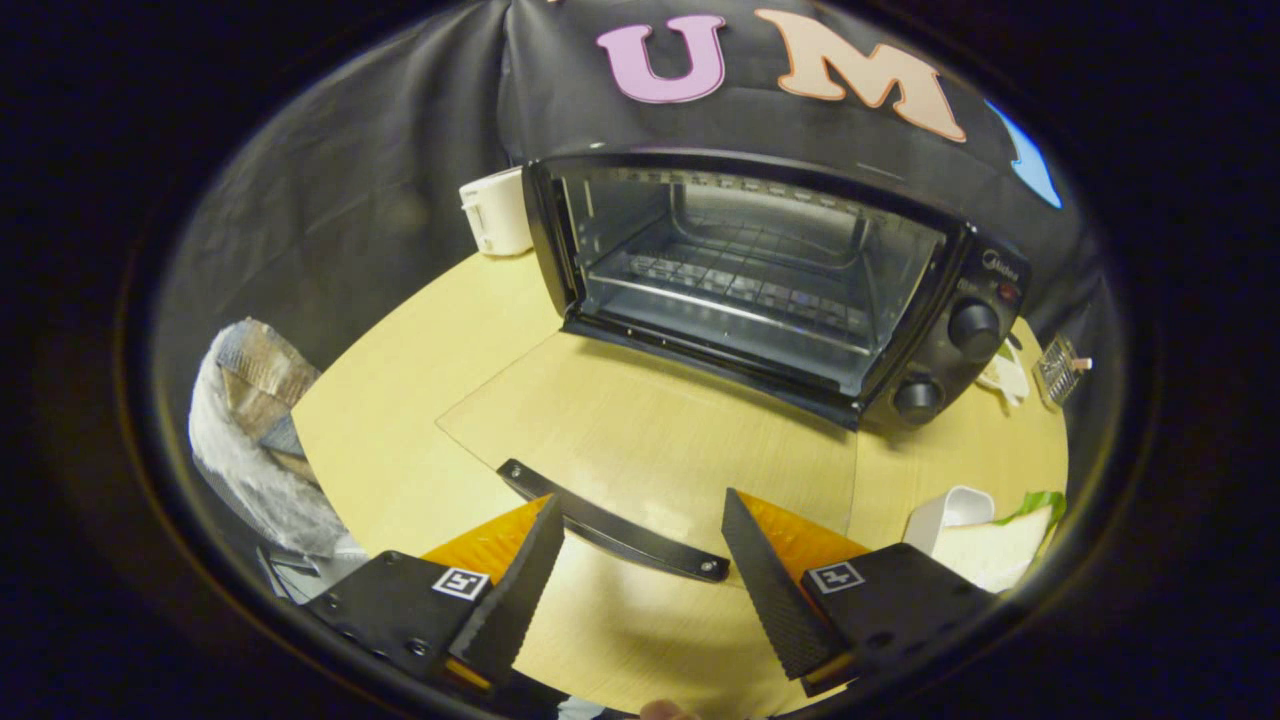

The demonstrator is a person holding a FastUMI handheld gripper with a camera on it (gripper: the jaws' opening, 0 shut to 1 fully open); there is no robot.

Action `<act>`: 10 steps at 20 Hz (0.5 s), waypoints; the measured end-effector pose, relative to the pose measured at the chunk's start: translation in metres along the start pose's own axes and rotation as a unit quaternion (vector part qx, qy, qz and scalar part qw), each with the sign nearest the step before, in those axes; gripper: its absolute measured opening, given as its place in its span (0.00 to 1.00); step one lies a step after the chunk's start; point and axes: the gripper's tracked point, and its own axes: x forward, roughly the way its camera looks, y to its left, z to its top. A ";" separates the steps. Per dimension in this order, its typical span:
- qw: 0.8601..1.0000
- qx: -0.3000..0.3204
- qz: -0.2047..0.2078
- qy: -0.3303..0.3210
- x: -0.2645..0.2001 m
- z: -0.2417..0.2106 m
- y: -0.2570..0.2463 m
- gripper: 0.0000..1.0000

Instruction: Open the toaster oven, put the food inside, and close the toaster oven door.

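Gripper view: the gripper (pixel 640 560) hangs over the table (pixel 400 420) with its fingers spread wide and nothing between the pads; the door (pixel 650 440) of the oven (pixel 760 270) lies flat and fully open, its glass showing the wood beneath; the handle (pixel 610 522) is a dark bar at the door's near edge, running across the gap between the fingertips, slanting from far on the left side to nearer on the right, just ahead of and below the tips; I cannot tell whether either finger touches it.

The cavity is open beyond the door, with the rack (pixel 740 290) bare; two knobs (pixel 972 328) sit on the oven's right panel.

The food (pixel 1000 545), a pale slice with a green leaf at its edge, lies on the table right of the right finger, beside a white cup (pixel 945 512), clear of the door's right edge; so the opening looks done, and the next reach would be sideways to the right, not forward; the slice's long axis is hidden by the finger body.

A white appliance (pixel 495 212) stands left of the oven.
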 end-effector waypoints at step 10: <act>1.000 -0.027 -0.005 0.004 0.005 -0.009 -0.006 0.99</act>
